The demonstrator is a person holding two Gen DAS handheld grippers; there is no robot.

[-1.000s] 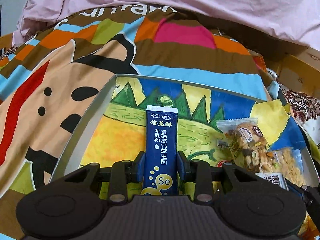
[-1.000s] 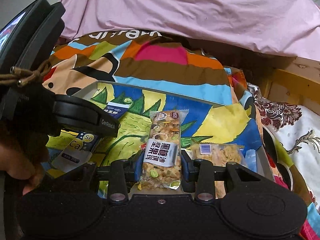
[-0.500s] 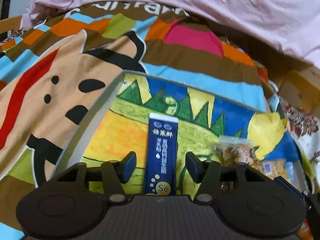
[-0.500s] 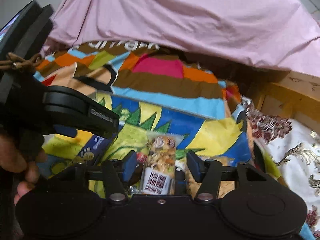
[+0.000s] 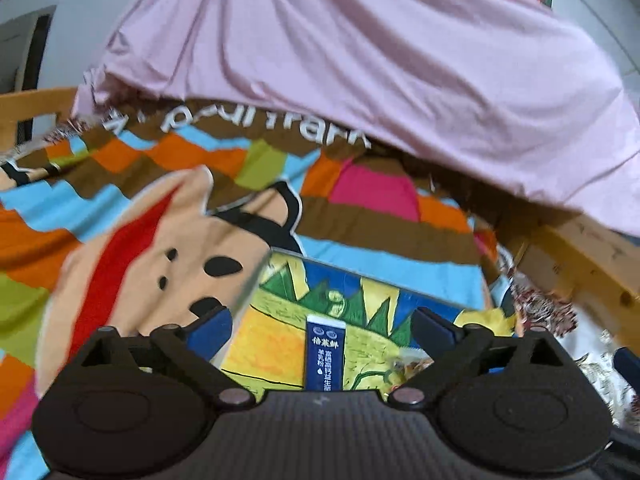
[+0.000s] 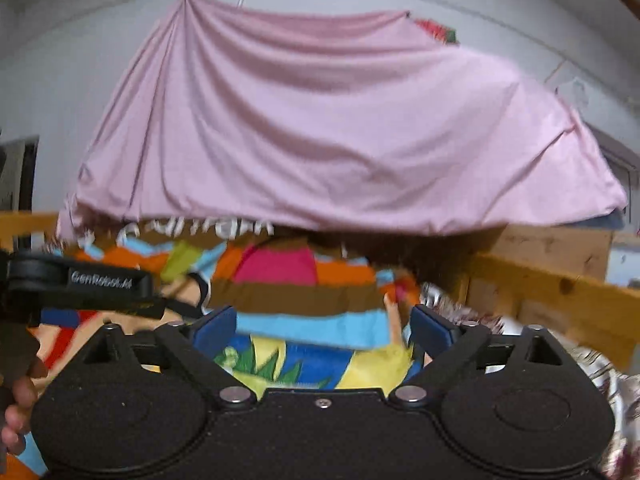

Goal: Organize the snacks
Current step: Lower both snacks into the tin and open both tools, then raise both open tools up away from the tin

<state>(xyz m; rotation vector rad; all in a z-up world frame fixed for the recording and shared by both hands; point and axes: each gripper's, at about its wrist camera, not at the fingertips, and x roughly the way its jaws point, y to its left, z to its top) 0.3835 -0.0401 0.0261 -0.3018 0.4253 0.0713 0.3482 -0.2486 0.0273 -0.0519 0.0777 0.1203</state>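
Both grippers have let go and lifted up and back since a second ago. Back then the left gripper (image 5: 322, 330) squeezed the blue packet (image 5: 325, 354), and the right gripper (image 6: 323, 330) squeezed a nut bar. Now both sets of jaws have just been opening, and they stand wide apart with nothing pressed between them.

In the left wrist view, the blue packet lies flat in the tray (image 5: 256, 280), on the bright painted picture of green trees and yellow hills. The packet sits low between the spread fingers, but the pads do not touch it. Its long side runs away from the camera, toward the far wall of the tray. Its white top edge points to that far side, and its bottom end is hidden behind the gripper body. A bit of a snack bag (image 5: 400, 366) peeks out just to the right of the packet, blurry and half hidden.

In the right wrist view, the camera looks up at the pink sheet (image 6: 320, 128) and the striped blanket (image 6: 296, 296). Only a strip of the tray floor shows, and the nut bar cannot be seen now. A hand (image 6: 18, 408) holds the left gripper at the left edge.

It looks like these two snacks are put away. Whether more snacks wait outside the tray, the pictures do not show.
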